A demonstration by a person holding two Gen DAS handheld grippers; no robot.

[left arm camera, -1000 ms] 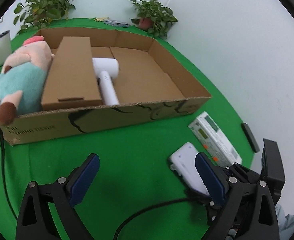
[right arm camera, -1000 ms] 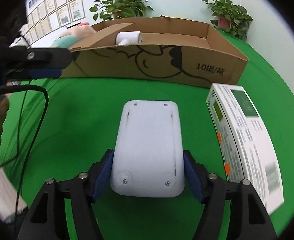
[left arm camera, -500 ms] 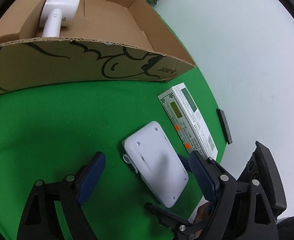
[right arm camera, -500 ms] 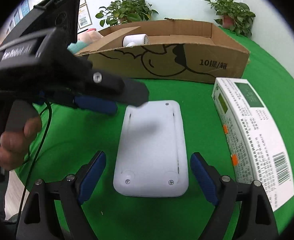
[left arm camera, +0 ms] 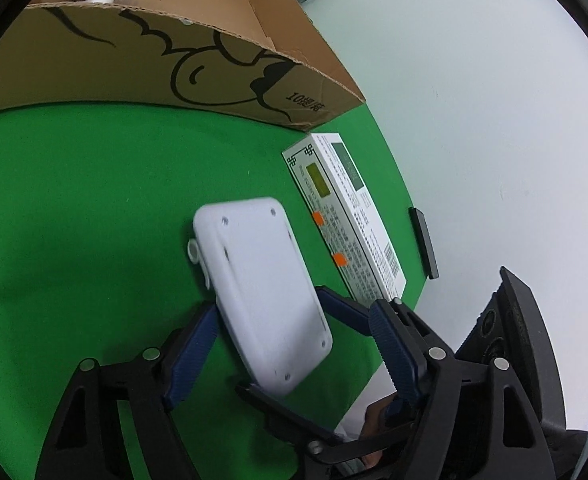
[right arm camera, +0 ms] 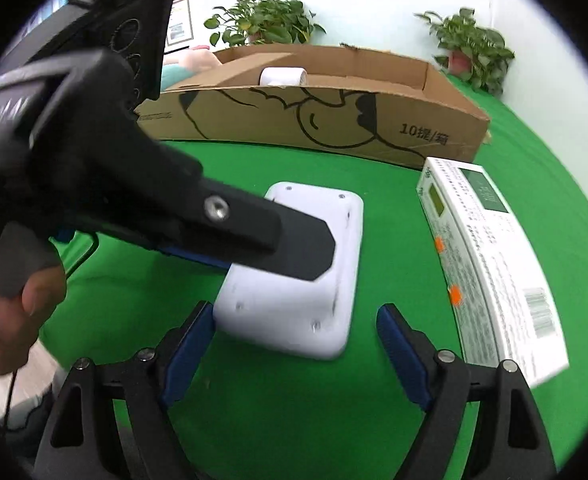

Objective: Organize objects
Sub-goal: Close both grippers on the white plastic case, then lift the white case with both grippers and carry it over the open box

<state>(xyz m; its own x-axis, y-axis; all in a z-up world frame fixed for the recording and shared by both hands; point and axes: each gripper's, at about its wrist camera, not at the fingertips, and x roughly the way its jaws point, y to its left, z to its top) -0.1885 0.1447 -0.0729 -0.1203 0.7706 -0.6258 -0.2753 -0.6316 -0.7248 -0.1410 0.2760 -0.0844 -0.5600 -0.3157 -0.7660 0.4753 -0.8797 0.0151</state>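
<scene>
The green felt table (right arm camera: 142, 300) spreads under me, and the biggest thing on it is the long corrugated cardboard box (right arm camera: 317, 120) — a black line cartoon on its near wall, with "10提/箱" printed at the right end. A white hair dryer (right arm camera: 282, 77) lies inside.

Beside the box's corner lies a white printed carton (right arm camera: 489, 264), long and flat, with orange dots, a barcode and fine print too small for me to read.

The white plastic case (left arm camera: 260, 288) — smooth, rounded corners, small screw holes — is tilted, its long axis running from my jaws toward the box.

My left gripper (left arm camera: 294, 354) has just been closing: the case is between its ribbed blue pads, the left pad against its edge, the right one still clear. My right gripper (right arm camera: 294, 350) stands wide, pads either side of the case's near end, gripping nothing.
</scene>
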